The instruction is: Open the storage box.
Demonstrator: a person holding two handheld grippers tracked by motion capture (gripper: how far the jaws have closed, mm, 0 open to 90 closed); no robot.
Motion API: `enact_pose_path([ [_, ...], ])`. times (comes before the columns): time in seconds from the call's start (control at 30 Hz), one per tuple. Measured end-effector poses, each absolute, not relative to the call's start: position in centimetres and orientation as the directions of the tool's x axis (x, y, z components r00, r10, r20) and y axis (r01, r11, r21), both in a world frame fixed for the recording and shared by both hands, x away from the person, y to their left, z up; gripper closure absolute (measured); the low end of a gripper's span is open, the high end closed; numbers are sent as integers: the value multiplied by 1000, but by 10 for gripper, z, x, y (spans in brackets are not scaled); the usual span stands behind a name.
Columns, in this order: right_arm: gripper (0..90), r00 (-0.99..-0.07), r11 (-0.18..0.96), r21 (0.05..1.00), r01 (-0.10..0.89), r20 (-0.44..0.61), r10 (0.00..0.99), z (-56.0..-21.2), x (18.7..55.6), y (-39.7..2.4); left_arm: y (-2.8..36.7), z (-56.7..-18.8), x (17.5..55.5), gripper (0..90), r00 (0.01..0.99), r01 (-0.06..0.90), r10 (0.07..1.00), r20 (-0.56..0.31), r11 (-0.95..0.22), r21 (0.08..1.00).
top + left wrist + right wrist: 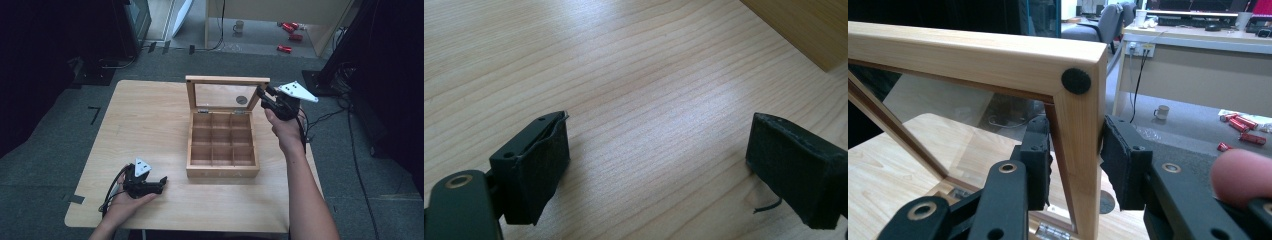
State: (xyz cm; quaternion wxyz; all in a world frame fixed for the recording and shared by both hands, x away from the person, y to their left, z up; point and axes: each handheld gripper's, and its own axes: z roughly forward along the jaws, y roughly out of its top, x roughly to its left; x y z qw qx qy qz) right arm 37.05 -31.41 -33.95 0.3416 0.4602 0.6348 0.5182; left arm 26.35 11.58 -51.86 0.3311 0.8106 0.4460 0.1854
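Note:
A wooden box [222, 173] with several empty compartments stands at the middle of the table, its glass-paned lid [227, 80] raised upright. My right gripper [261, 95] is at the lid's right frame post. In the right gripper view the post [1079, 115] sits between the two pads, my right gripper [1075, 160] shut on it, one jaw behind the glass. A black round bumper [1076, 80] marks the lid's corner. My left gripper [162, 182] rests low on the table near the front left, open and holding nothing [659, 130]. A corner of the box [809, 25] lies ahead of it.
The light wooden table [150, 115] has bare room left of the box. On the floor beyond lie red cans [287, 30] and a mug [239, 26]. Dark stands and cables [345, 75] sit off the table's right side.

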Motion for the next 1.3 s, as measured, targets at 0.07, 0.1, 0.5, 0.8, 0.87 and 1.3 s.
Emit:
enact_pose_path([
  [0.07, 659, -339, 36, 971, 238, 48, 939, -337, 377, -314, 116, -519, 263, 105, 533, 601, 846, 3, -381, 703],
  [0.1, 660, -337, 38, 970, 241, 46, 940, -336, 380, -314, 116, -519, 264, 105, 534, 600, 846, 3, -382, 703],
  [0.5, 665, -317, 21, 953, 303, 80, 945, -324, 414, -314, 116, -519, 264, 106, 535, 602, 845, -7, -375, 705],
  [0.8, 667, -284, -11, 938, 347, 116, 952, -320, 439, -313, 117, -518, 264, 107, 541, 601, 841, -9, -379, 704],
  [0.87, 667, -279, -14, 932, 361, 122, 952, -319, 446, -313, 117, -518, 264, 108, 541, 601, 841, -10, -378, 704],
  [1.3, 670, -233, -41, 897, 440, 159, 959, -317, 482, -311, 118, -518, 265, 110, 548, 598, 836, -17, -378, 707],
])
